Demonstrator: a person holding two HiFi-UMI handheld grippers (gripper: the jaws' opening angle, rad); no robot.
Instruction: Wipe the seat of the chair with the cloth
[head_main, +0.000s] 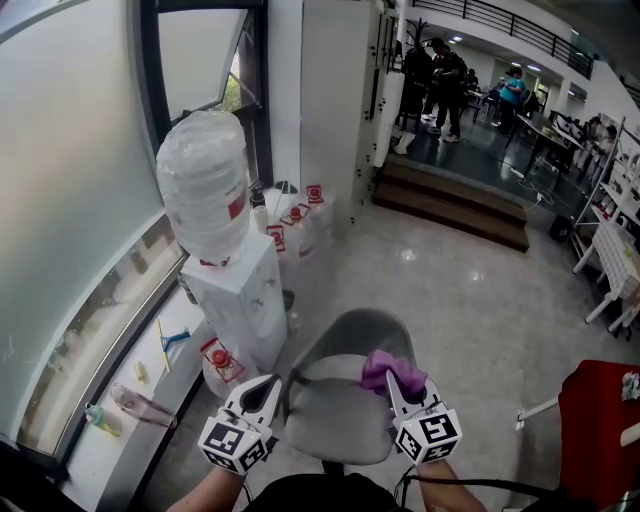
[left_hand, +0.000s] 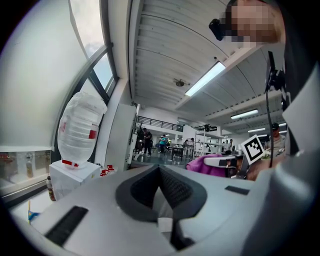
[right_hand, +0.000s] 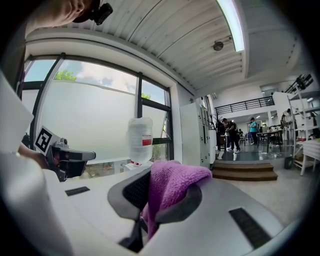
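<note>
We keep the right gripper (head_main: 397, 388) closed on the purple cloth (head_main: 388, 368) | cloth is over the grey chair (head_main: 340, 420) seat, at its 2 o'clock edge; contact we cannot tell | left gripper (head_main: 266, 393) is closed on nothing, at the seat's 9 o'clock | water dispenser (head_main: 235, 300) stands at the chair's 10 o'clock

No legible text; the water bottle (head_main: 203, 180) label is too small.

Glossy floor (head_main: 470, 300), frosted window (head_main: 70, 180)
</note>
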